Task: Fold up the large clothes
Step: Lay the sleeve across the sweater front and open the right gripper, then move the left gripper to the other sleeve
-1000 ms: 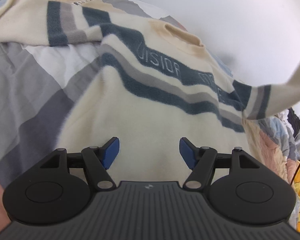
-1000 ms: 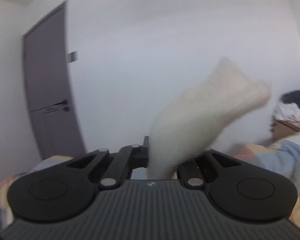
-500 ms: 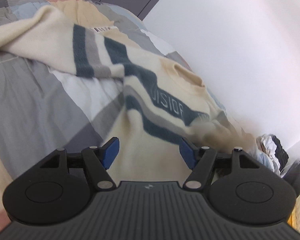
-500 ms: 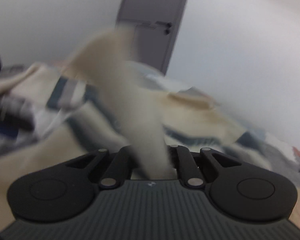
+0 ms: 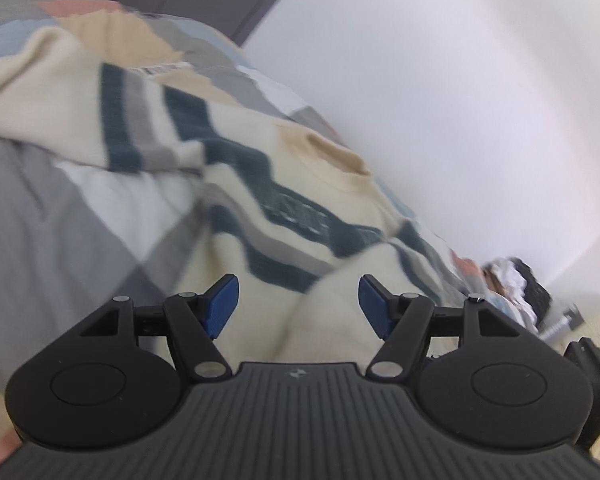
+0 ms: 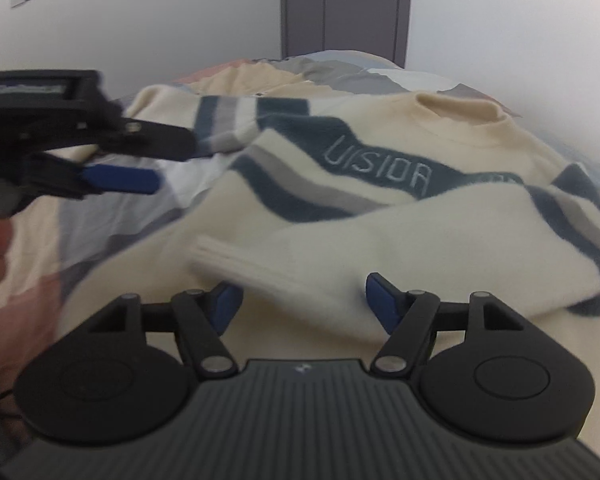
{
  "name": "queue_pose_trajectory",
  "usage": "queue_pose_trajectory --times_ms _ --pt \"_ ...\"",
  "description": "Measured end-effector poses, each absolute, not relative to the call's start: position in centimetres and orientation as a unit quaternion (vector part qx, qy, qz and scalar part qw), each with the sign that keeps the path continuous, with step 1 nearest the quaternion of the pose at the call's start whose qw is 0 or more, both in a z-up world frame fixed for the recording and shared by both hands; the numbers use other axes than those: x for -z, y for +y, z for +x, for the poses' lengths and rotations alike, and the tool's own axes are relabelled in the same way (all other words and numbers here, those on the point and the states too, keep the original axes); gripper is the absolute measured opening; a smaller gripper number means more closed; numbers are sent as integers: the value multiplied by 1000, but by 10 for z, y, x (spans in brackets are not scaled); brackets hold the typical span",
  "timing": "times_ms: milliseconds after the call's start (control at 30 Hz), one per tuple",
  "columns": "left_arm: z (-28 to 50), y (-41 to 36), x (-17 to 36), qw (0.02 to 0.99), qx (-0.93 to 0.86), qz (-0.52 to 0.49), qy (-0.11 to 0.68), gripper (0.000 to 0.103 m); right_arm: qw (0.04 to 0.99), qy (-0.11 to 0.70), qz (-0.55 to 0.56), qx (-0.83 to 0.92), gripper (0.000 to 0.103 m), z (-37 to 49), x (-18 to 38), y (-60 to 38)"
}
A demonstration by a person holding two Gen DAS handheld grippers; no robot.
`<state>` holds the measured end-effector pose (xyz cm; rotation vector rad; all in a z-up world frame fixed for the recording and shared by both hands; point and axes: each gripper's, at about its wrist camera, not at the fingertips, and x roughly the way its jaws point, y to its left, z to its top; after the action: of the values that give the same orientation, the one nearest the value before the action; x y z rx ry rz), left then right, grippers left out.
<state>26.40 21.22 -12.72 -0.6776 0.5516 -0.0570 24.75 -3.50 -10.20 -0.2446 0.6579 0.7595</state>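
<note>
A cream sweater (image 6: 380, 168) with blue-grey stripes lies front up on the patchwork bed (image 6: 112, 208), its one sleeve (image 6: 400, 240) folded across the chest below the lettering. The right claw (image 6: 300, 304) hangs spread just above the sleeve's cuff, holding nothing. The left claw (image 5: 296, 304) is spread too, empty, over the sweater's lower body.

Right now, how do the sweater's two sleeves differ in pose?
1. The near sleeve is folded across the sweater's chest, covering part of the lettering; the far sleeve stretches outward over the patchwork bedspread.
2. The near sleeve's cuff lies just ahead of the open right gripper; the far sleeve lies beyond the open left gripper.
Both are cream with dark and grey stripes.
</note>
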Motion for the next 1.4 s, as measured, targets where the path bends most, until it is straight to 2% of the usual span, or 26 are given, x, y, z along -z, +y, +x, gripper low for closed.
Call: queue_pose_trajectory --times_ms 167,367,433,600,767,1000,1267,1400 --pt "264 189 127 912 65 -307 266 71 869 332 -100 -353 70 231 84 -61" --pt "279 159 142 912 68 -267 305 69 889 330 -40 -313 70 253 81 -80" --pt "286 151 149 911 64 -254 318 62 894 332 -18 -299 70 266 84 -84" --pt "306 134 165 910 38 -204 358 52 898 345 6 -272 69 291 99 -87" --pt "314 126 177 910 29 -168 377 51 896 363 14 -255 61 305 117 -83" --pt "309 129 175 914 29 -175 364 51 904 359 -21 -232 61 304 137 -64" --pt "286 161 147 924 -9 -222 313 51 905 358 -1 -228 61 304 135 -71" --pt "288 192 125 931 -86 -175 308 53 906 356 0 -228 61 304 135 -72"
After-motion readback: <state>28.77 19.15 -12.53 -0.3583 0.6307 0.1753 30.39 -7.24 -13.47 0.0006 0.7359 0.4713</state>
